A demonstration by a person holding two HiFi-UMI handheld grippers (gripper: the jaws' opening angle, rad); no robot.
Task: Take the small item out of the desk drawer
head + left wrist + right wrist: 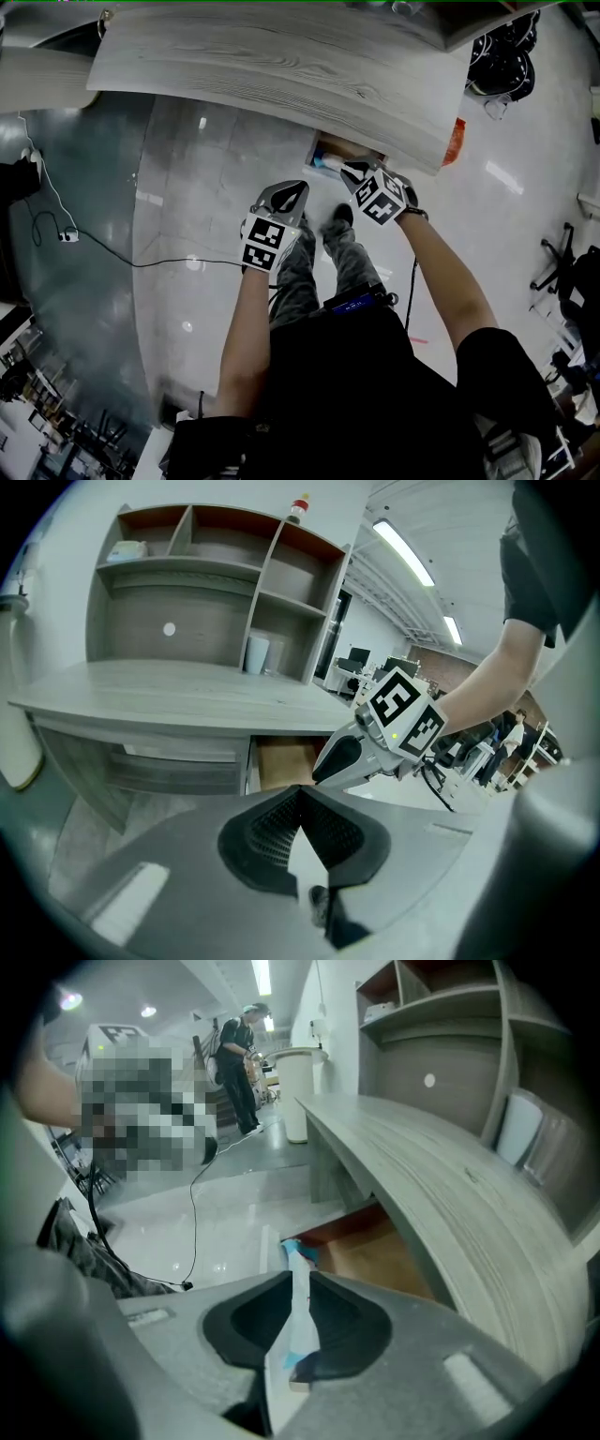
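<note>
We held the right tongs (298, 1290) pressed shut on the small item (296, 1262), a thin white packet with blue print. It stood on edge between the pads and stuck out past the tips. From the head view the item sat at the front edge of the open drawer (351, 150), just under the lip of the table (281, 66). We could not tell whether its far end touched the drawer. The drawer showed a bare brown bottom.

Our left tongs (300, 797) had the pads brought together at the tips, with nothing between them. They hung over the glossy floor (187, 187), just beside the right tongs and a little short of the drawer. From the left gripper view we saw the right tongs, with their marker cube (405, 714), reaching down to the drawer's mouth.

A grey shelf unit (216, 583) with open compartments stood at the back of the table. A white cup (256, 654) stood below the unit on the table top, and a small bottle (299, 508) stood on top of it. A black cable (141, 263) trailed across the floor to our left. In the right gripper view a person (239, 1058) stood well off down the room, beside a white bin (302, 1091).
</note>
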